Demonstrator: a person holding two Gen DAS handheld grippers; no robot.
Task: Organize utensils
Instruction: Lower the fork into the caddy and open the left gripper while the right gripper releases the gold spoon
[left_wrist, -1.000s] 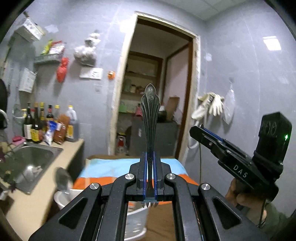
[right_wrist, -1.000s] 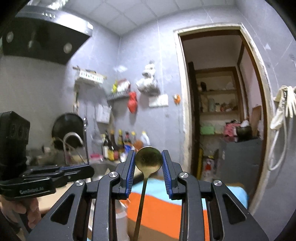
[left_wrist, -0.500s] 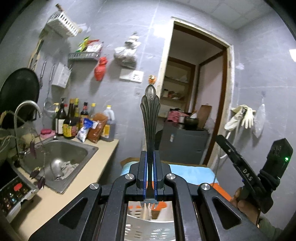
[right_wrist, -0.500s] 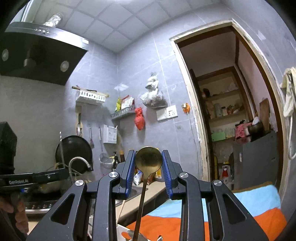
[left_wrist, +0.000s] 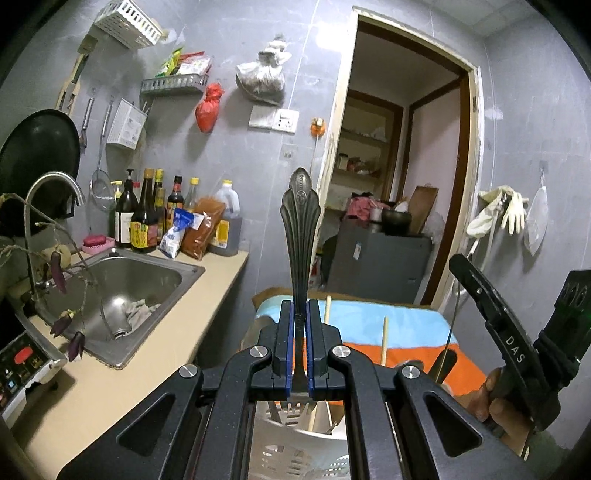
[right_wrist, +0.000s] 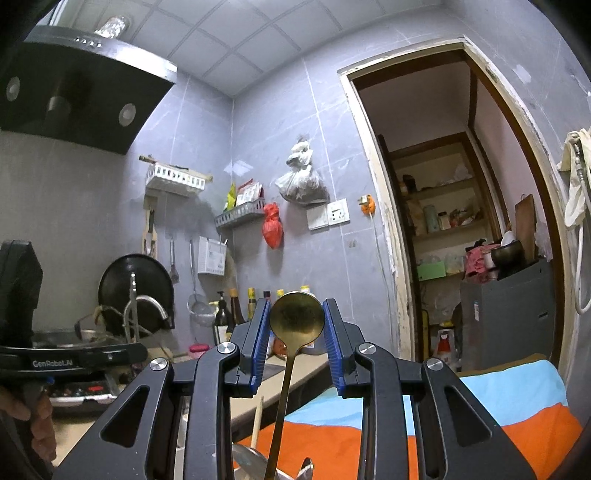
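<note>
The left claw (left_wrist: 300, 347) is clamped tight on a dark metal fork (left_wrist: 300, 236), its ornate handle pointing to 12 o'clock and its tines down over a white slotted utensil basket (left_wrist: 295, 450). Wooden chopsticks (left_wrist: 384, 339) stand in the basket at 1 o'clock. The right claw (right_wrist: 295, 345) stands partly open around a brass spoon (right_wrist: 295, 317), bowl up; whether its pads touch the bowl, I cannot tell. At 4 o'clock the right tool reads "DAS"; the left tool reads "GenRobot.AI". Sauce bottles (left_wrist: 142, 218) stand on the surface (left_wrist: 110, 387) at 10 o'clock.
</note>
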